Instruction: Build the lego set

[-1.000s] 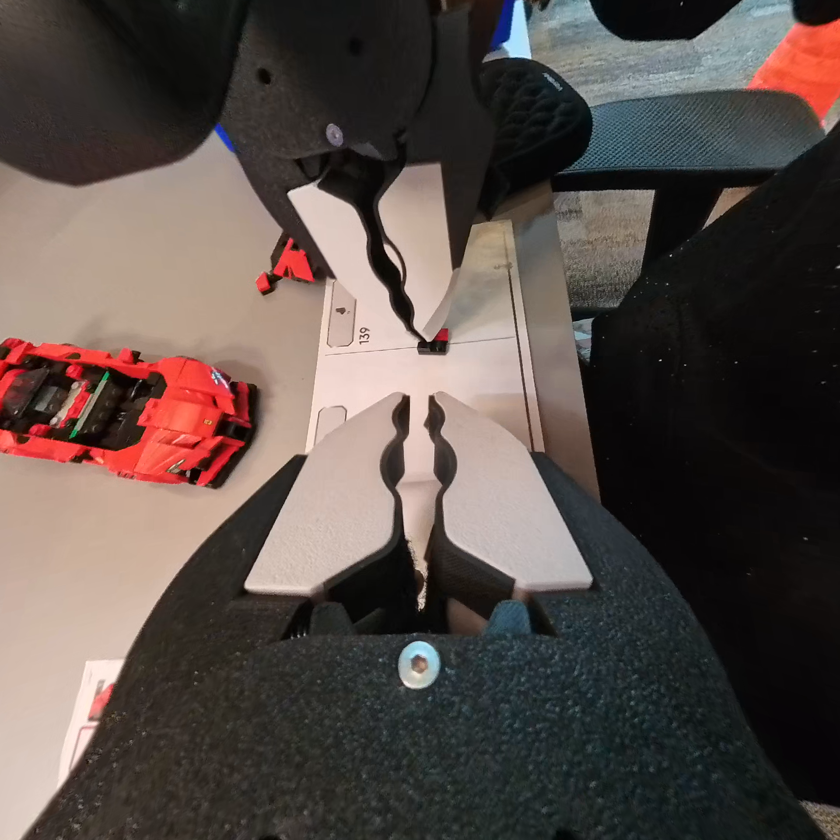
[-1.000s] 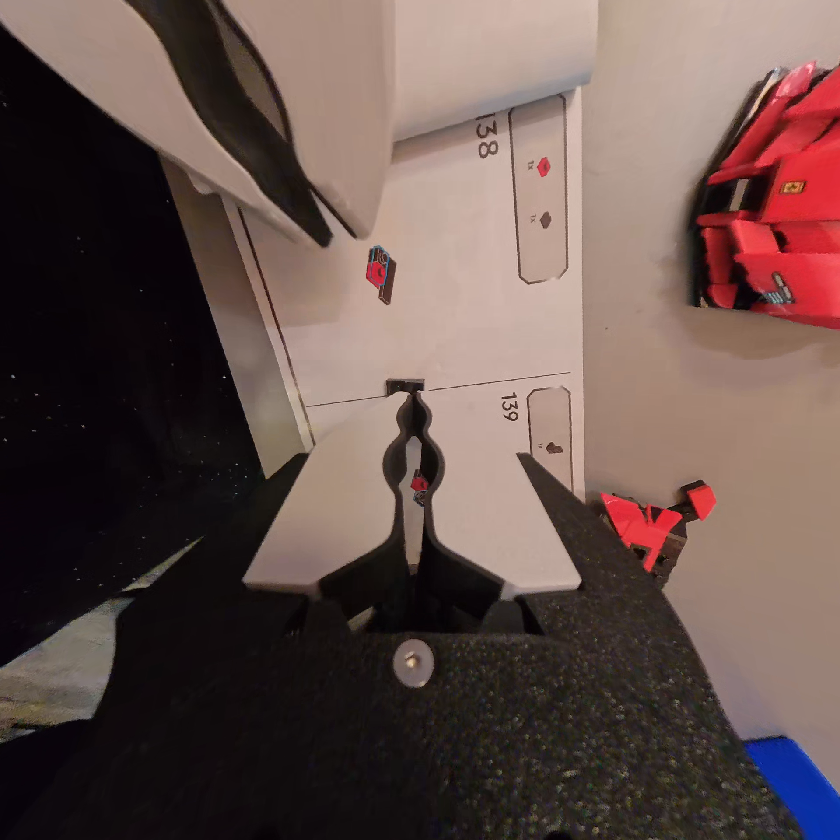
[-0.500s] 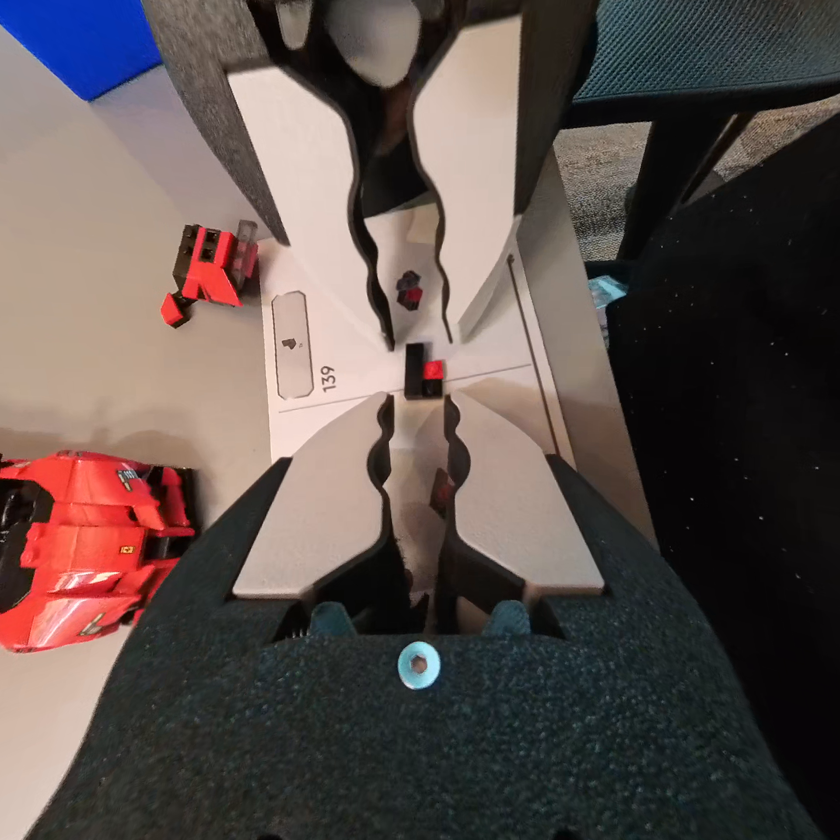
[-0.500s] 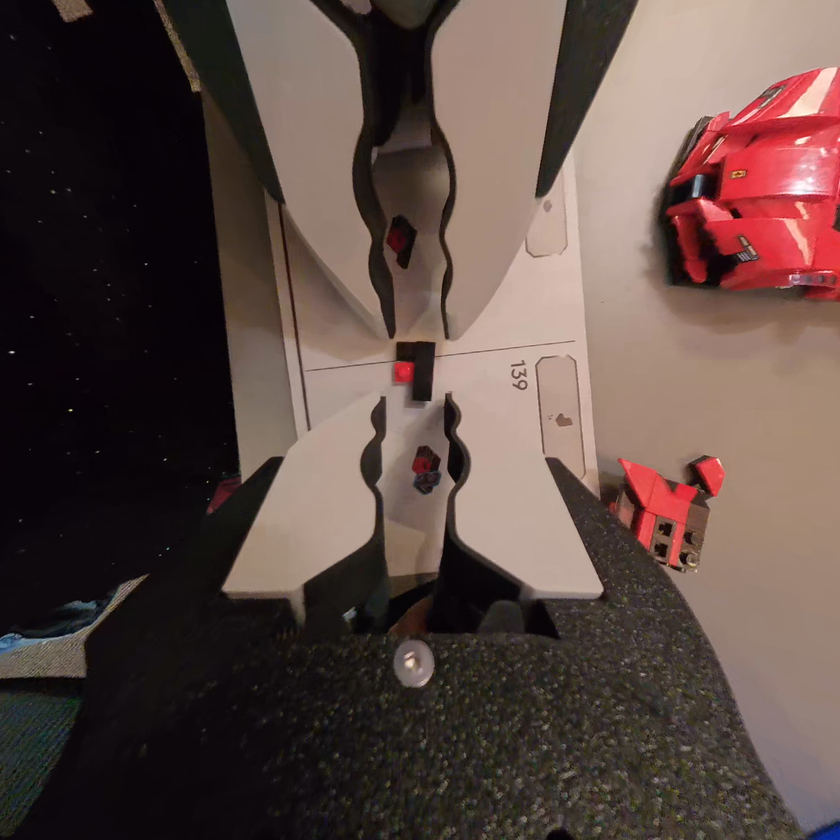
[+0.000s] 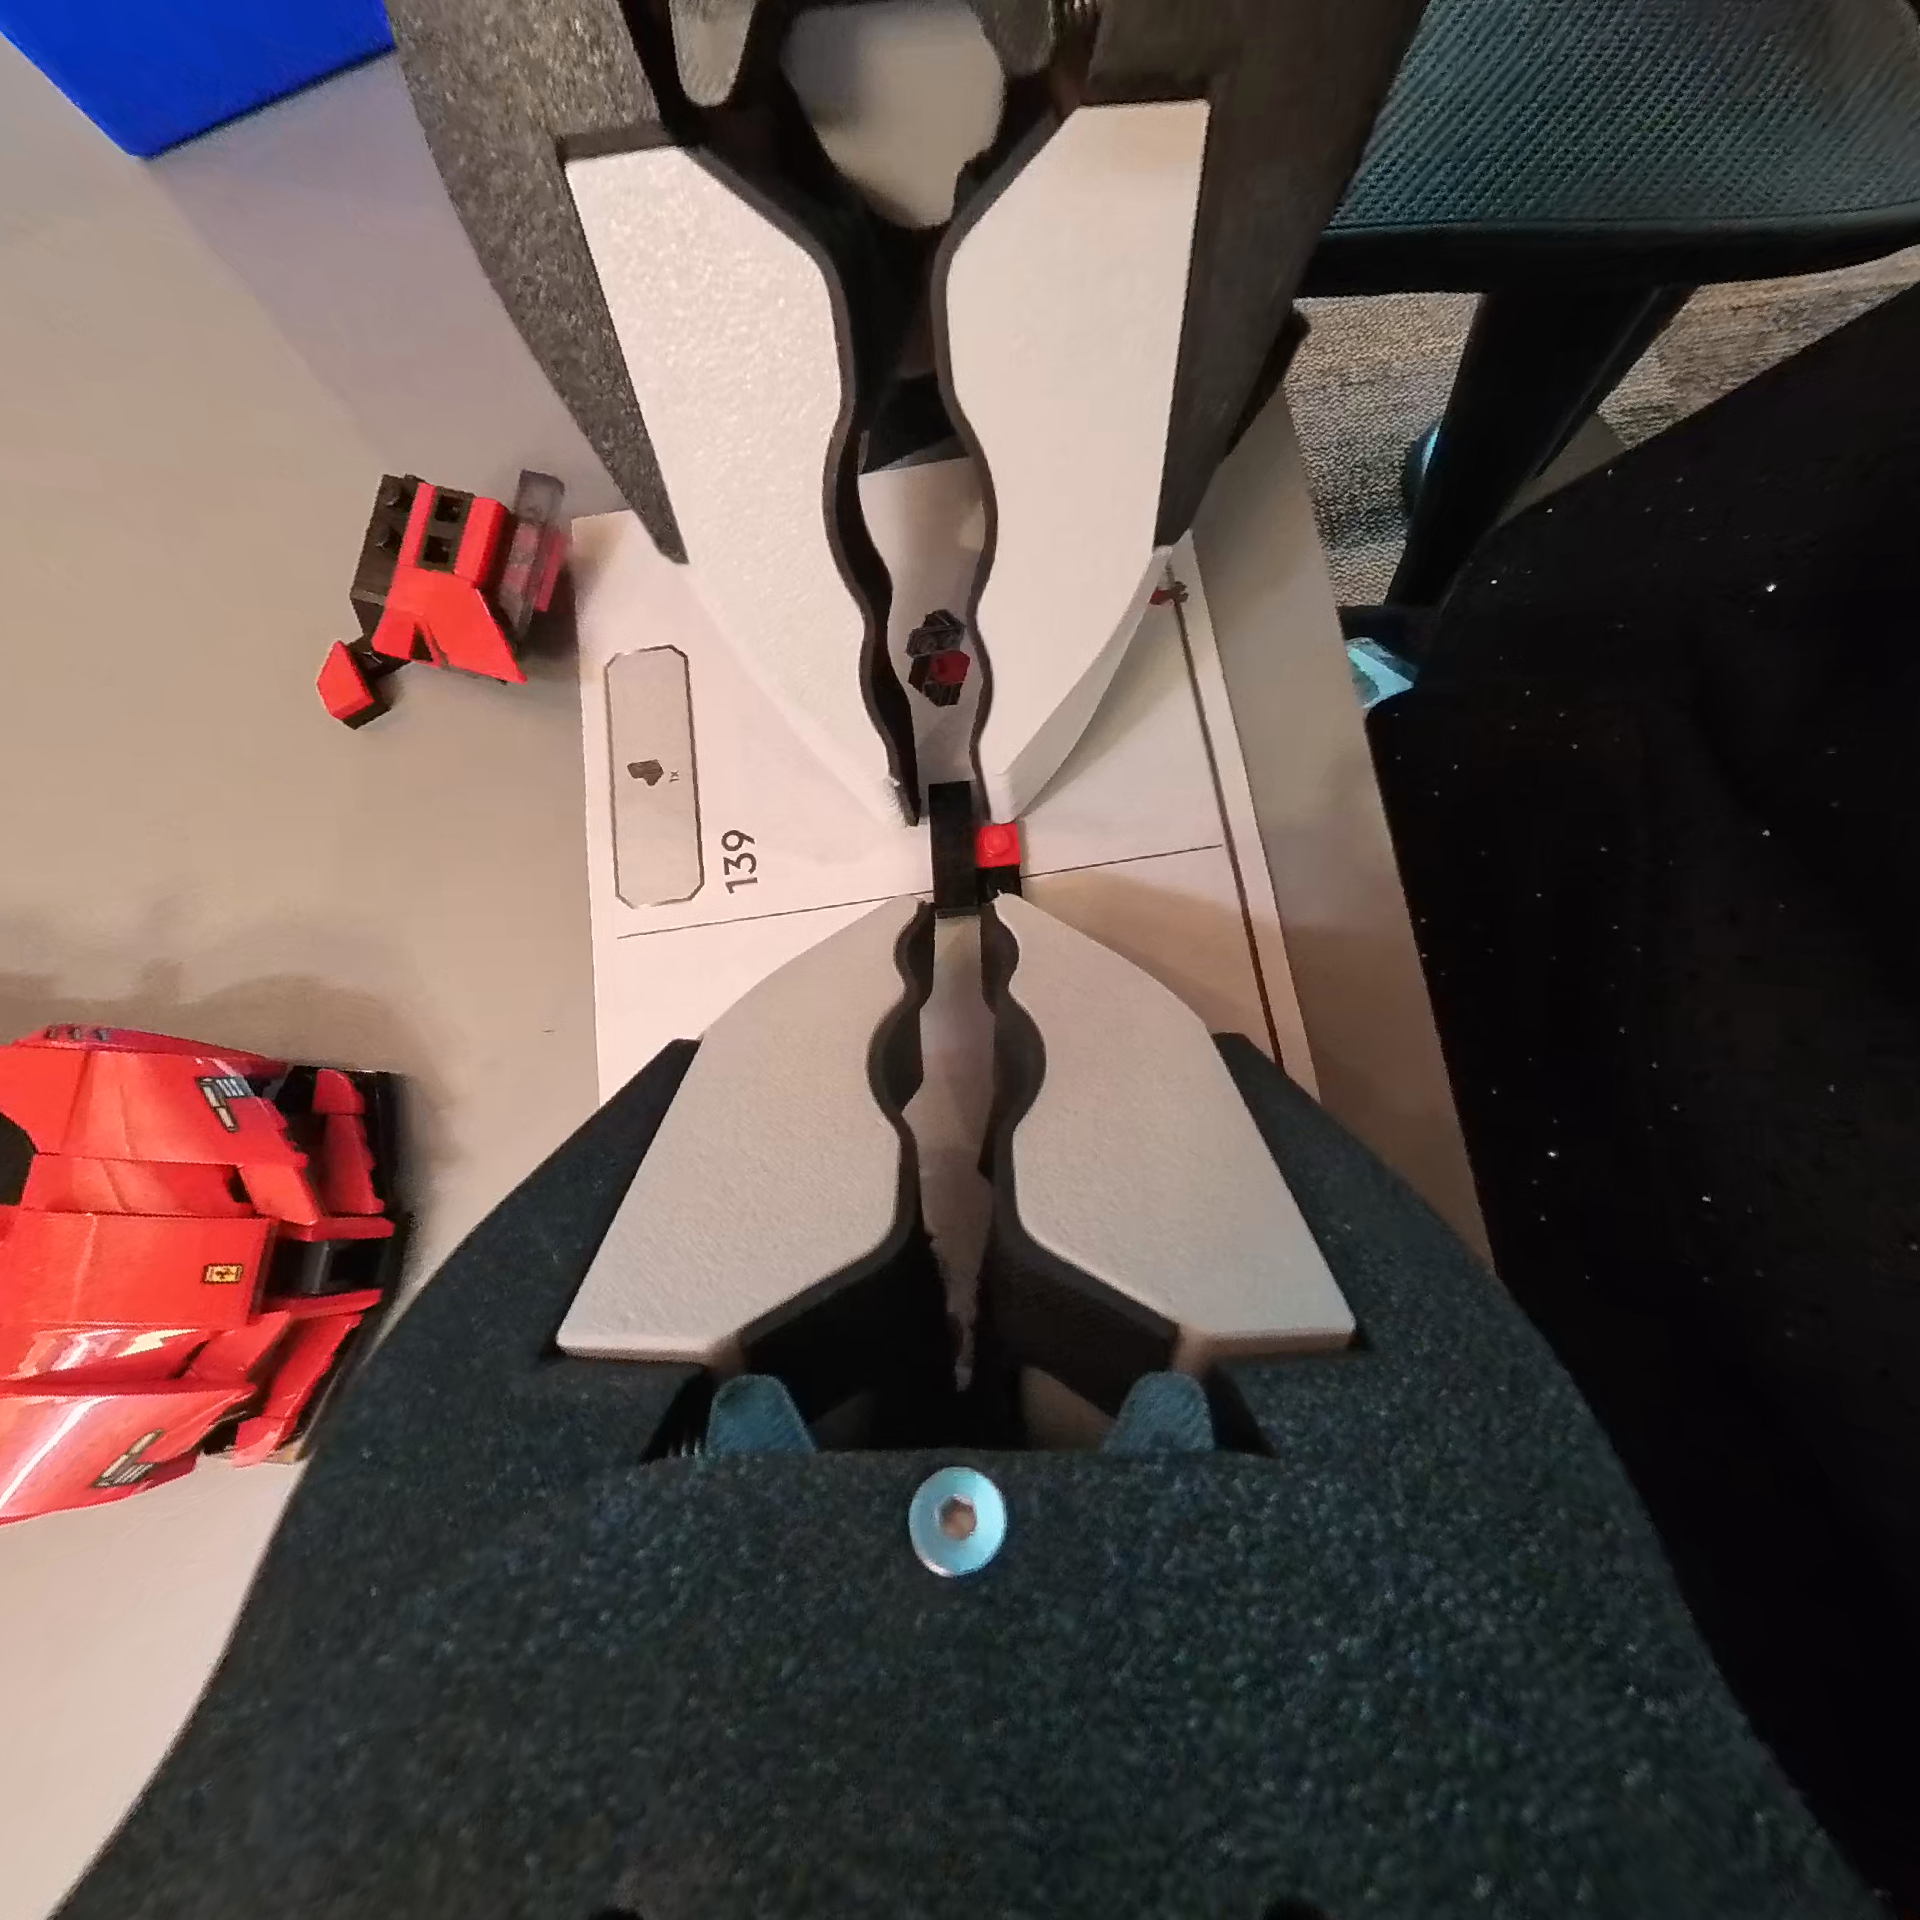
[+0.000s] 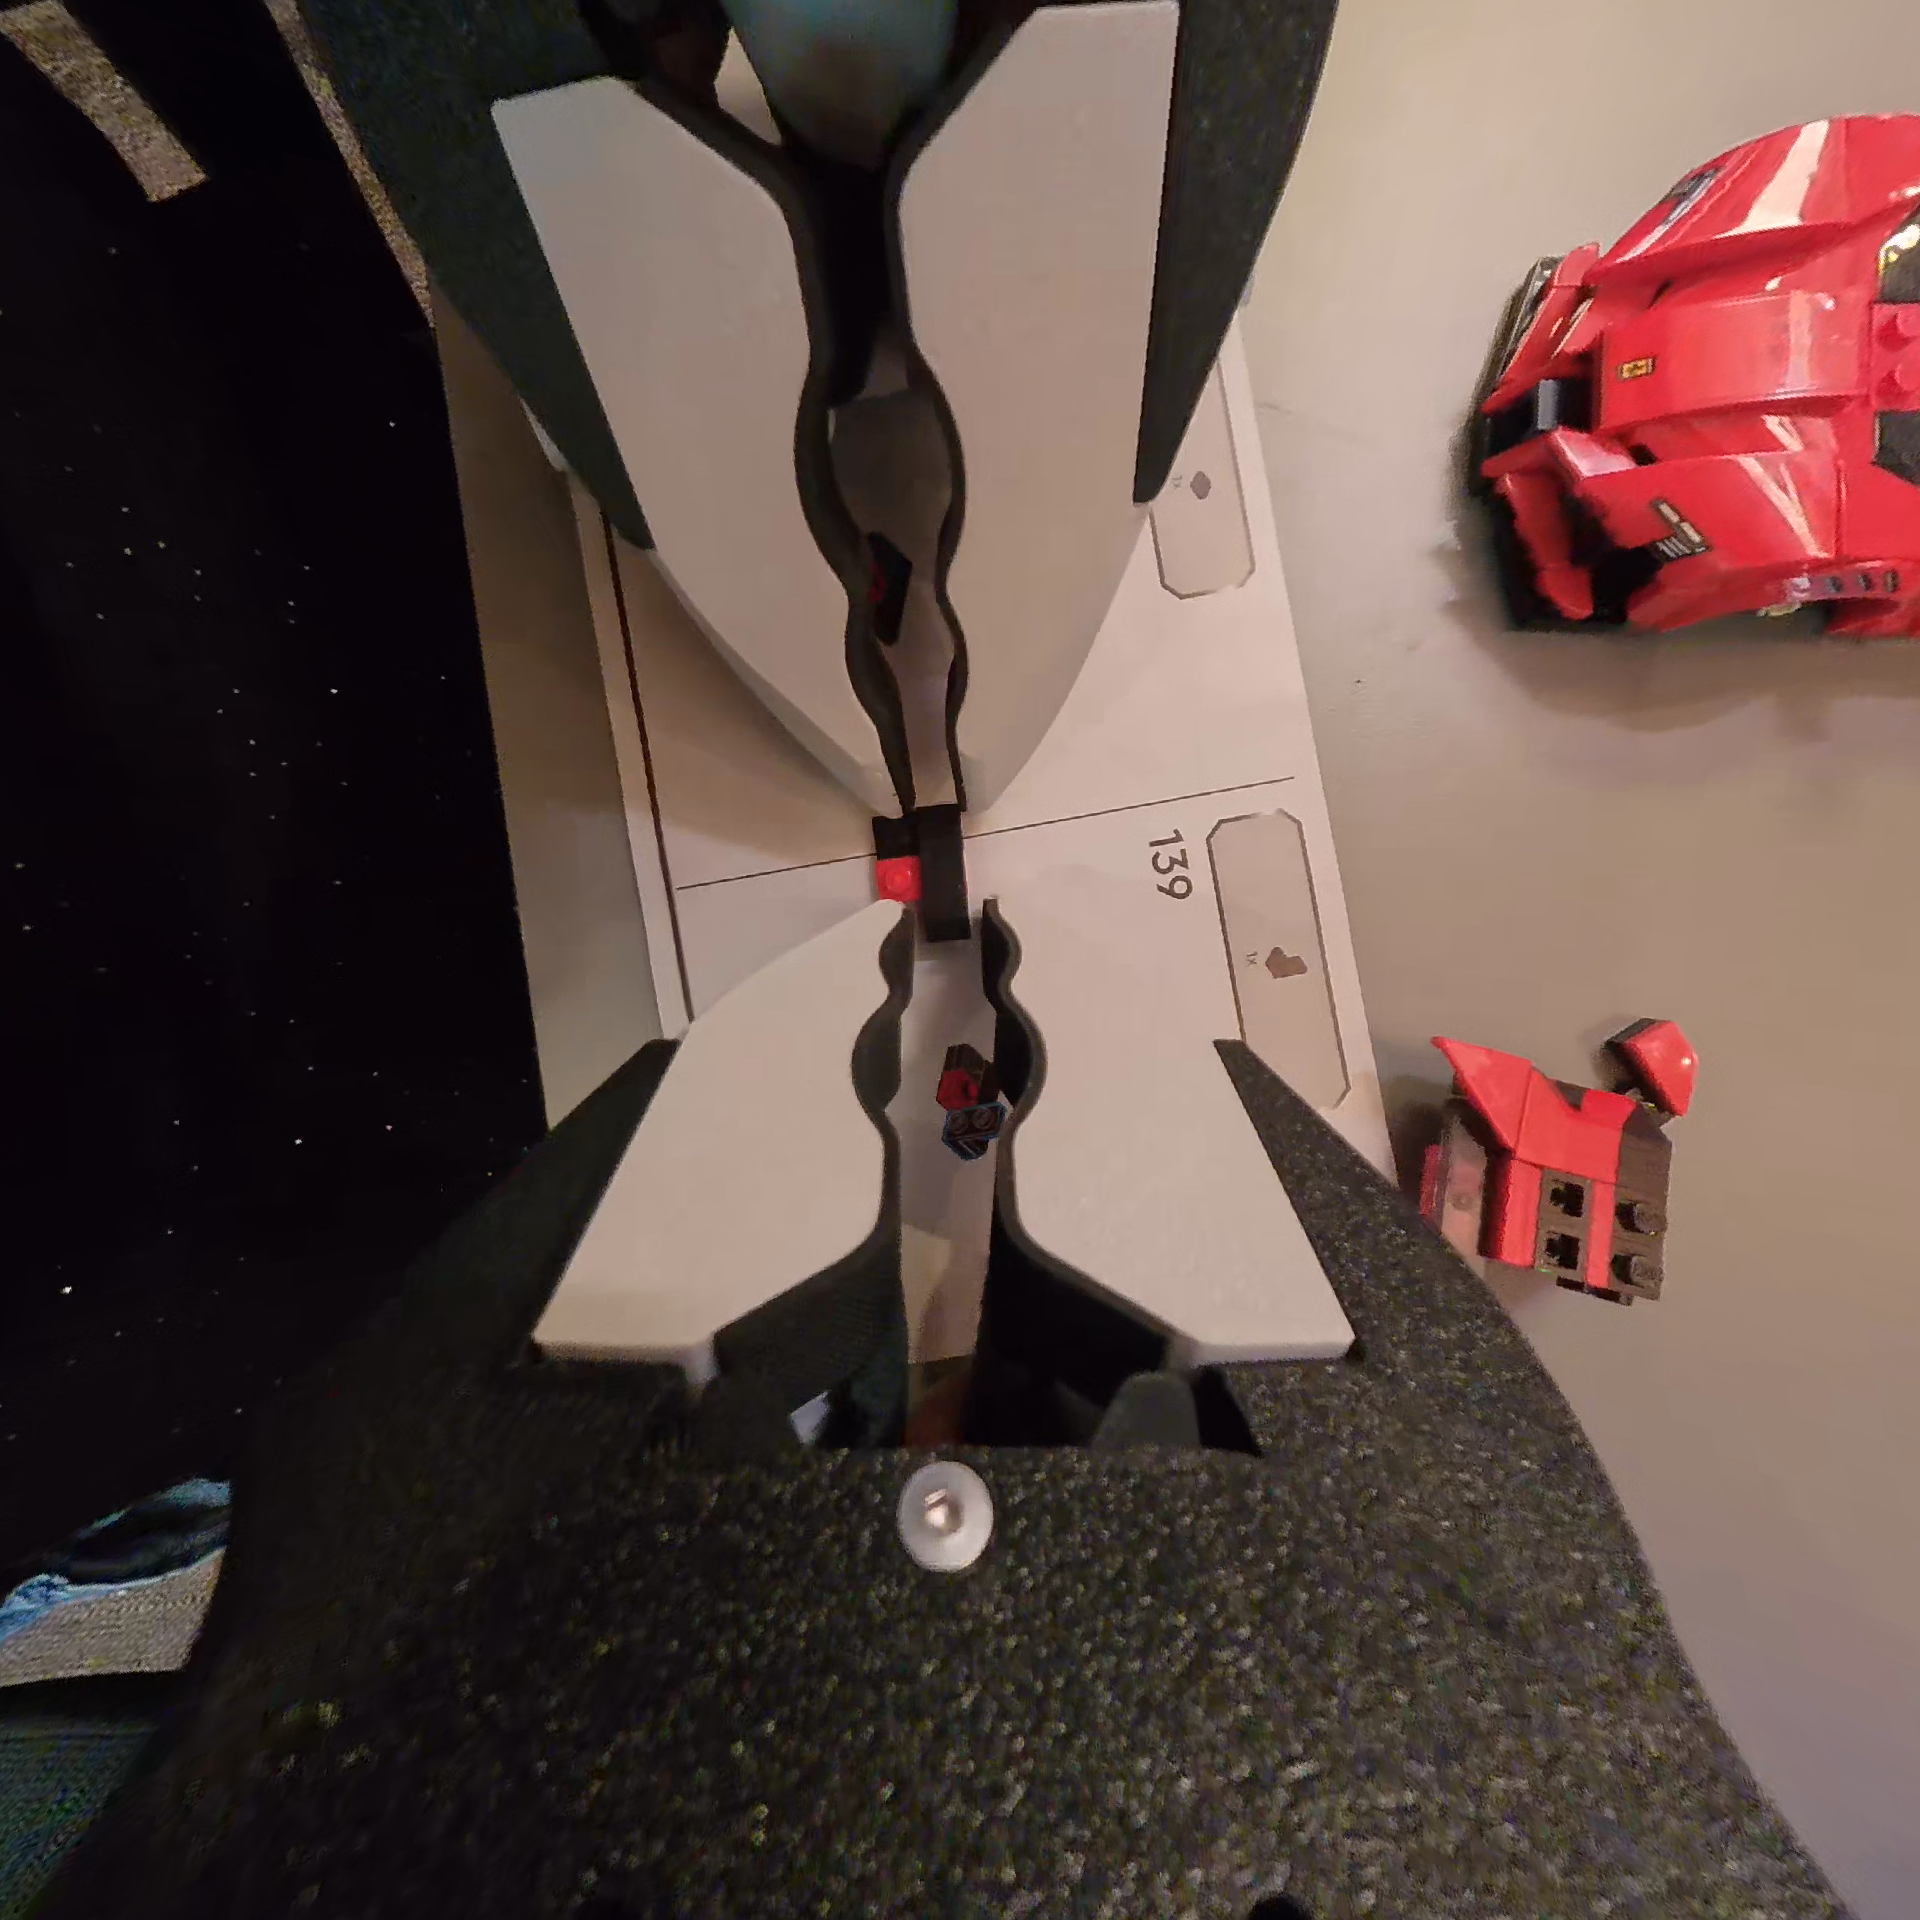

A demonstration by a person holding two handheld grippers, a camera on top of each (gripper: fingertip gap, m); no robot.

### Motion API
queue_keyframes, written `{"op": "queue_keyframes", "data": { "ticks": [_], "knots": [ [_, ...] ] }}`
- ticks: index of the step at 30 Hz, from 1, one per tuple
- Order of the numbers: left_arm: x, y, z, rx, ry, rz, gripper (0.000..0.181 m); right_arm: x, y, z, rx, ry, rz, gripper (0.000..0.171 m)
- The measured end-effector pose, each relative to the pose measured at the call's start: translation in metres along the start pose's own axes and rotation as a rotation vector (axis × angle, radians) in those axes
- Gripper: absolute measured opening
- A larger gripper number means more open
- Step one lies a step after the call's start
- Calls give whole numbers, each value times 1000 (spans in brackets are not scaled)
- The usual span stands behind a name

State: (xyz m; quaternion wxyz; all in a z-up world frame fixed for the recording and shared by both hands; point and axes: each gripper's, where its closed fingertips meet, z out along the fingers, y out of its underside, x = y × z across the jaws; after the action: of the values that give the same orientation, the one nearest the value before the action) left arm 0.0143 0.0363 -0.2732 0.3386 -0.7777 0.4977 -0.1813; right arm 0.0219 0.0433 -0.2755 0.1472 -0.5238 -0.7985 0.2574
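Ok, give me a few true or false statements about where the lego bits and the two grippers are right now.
1. The red car sits on the instruction booklet. False: it is on the bare table beside it.
2. The left gripper and right gripper meet tip to tip over the booklet. True.
3. The small piece between their fingers is black with a red part. True.
4. The red and black sub-assembly is held in a gripper. False: it lies on the table.

Car (image 5: 177, 1268) leftward (subassembly (image 5: 447, 603) too), table probably clear
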Motion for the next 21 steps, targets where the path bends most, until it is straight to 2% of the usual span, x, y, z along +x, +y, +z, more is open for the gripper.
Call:
{"op": "queue_keyframes", "data": {
  "ticks": [5, 8, 11, 21],
  "knots": [
    [1, 0, 0, 6, 8, -6, 8, 0, 0, 0, 18, 10, 12, 11],
    [1, 1, -1, -6, 12, -4, 11, -2, 2, -3, 15, -32, 6, 15],
    [2, -1, -4, 15, 16, 4, 12, 1, -2, -10, 49, -57, 11, 12],
    [4, 1, 0, -9, 48, 1, 22, 1, 0, -2, -13, -83, -86, 8]
  ]
}}
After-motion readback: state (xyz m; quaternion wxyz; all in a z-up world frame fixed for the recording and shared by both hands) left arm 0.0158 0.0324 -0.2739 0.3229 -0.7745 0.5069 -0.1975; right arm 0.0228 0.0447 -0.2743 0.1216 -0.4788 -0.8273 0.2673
